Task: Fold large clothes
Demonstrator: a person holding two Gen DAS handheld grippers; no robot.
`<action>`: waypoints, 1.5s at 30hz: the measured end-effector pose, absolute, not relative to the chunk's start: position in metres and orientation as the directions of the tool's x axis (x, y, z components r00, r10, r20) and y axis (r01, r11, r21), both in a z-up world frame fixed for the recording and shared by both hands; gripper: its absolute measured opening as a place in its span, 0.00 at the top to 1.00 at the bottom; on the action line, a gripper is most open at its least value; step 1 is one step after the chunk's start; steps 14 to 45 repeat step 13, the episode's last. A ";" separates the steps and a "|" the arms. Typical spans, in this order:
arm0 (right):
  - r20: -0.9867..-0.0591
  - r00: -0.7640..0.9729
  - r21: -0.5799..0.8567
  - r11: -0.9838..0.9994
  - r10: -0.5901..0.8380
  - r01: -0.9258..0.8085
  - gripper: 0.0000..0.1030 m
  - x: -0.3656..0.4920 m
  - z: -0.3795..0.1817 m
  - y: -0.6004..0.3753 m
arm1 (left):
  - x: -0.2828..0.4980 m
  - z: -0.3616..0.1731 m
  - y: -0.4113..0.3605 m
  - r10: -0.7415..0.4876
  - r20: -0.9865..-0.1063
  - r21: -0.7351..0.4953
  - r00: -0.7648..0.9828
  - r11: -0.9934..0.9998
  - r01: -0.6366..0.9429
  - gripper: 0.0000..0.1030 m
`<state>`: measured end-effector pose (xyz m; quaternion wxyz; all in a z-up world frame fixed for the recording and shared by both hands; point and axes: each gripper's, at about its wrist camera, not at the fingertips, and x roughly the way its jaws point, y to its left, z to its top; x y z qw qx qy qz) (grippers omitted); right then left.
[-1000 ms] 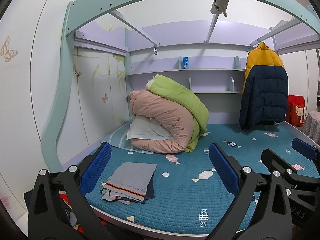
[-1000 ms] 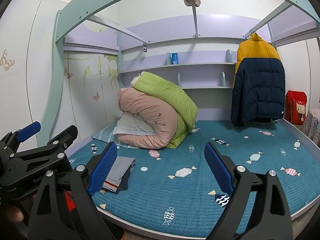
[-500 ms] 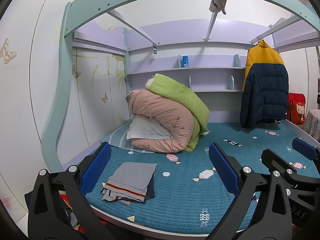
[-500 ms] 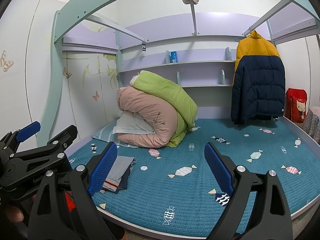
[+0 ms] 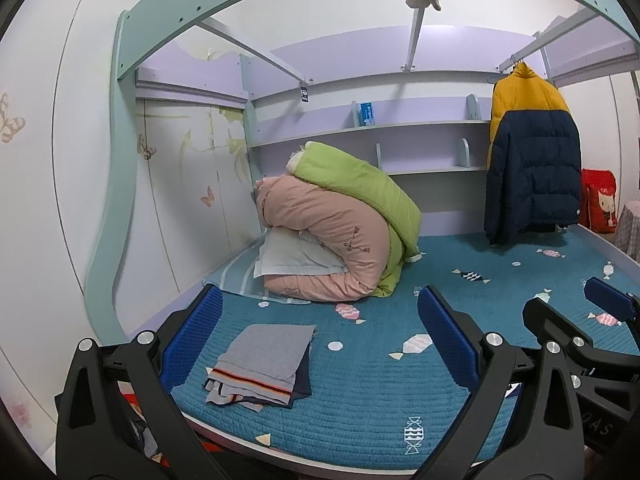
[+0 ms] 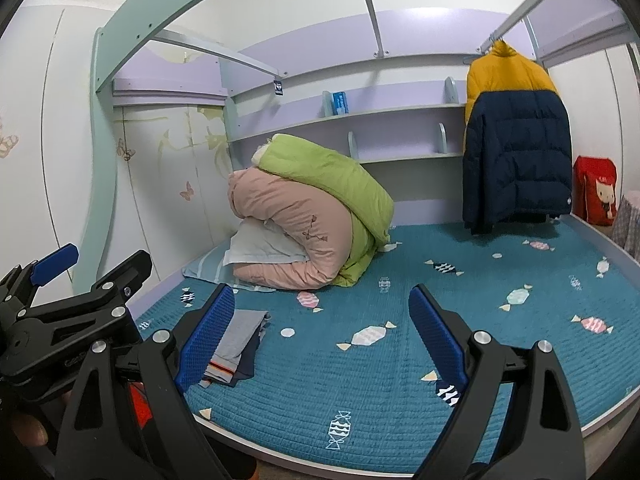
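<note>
Nearest the lenses, the left gripper [image 5: 318,340] and the right gripper [image 6: 320,336] hang side by side off the front edge of the bed, each with its blue pads spread wide and nothing between them. Against the views of 1 second earlier almost nothing has shifted: the left camera has dipped and edged in a touch toward the mattress, the right has barely stirred, and no cloth has been disturbed. That reads as a pause between garments, not a fold in progress.

Just past the left gripper's pads, near the front left corner of the teal quilted bed cover [image 5: 380,400], lies a small stack of folded clothes [image 5: 264,364], grey on top with a striped hem over a dark layer. Its long axis runs from the bed's front edge back toward the headboard, and the striped hem faces the grippers. It appears already folded, so the next large piece probably has to be fetched.

Farther back, a rolled pink and green duvet [image 5: 344,232] sits on a pillow by the wall. Beyond it, at the far right, a yellow and navy puffer jacket [image 6: 516,140] hangs upright from a rail, its length vertical, the likeliest large garment left to fold
</note>
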<state>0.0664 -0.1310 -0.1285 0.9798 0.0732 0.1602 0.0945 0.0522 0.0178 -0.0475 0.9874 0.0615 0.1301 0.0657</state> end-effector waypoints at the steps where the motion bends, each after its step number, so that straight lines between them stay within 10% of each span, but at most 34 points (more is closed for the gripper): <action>1: -0.302 0.930 0.180 0.971 0.209 -0.160 0.17 0.069 -0.131 -0.133 | 0.056 -0.049 0.016 0.147 -0.252 0.146 0.956 0.983 -0.112 0.05; 13: -0.423 0.891 0.287 0.957 0.164 -0.040 0.17 0.120 -0.188 -0.194 | 0.133 -0.097 -0.044 0.092 -0.376 0.243 0.922 0.970 0.002 0.05; 45: -0.423 0.891 0.287 0.957 0.164 -0.040 0.17 0.120 -0.188 -0.194 | 0.133 -0.097 -0.044 0.092 -0.376 0.243 0.922 0.970 0.002 0.05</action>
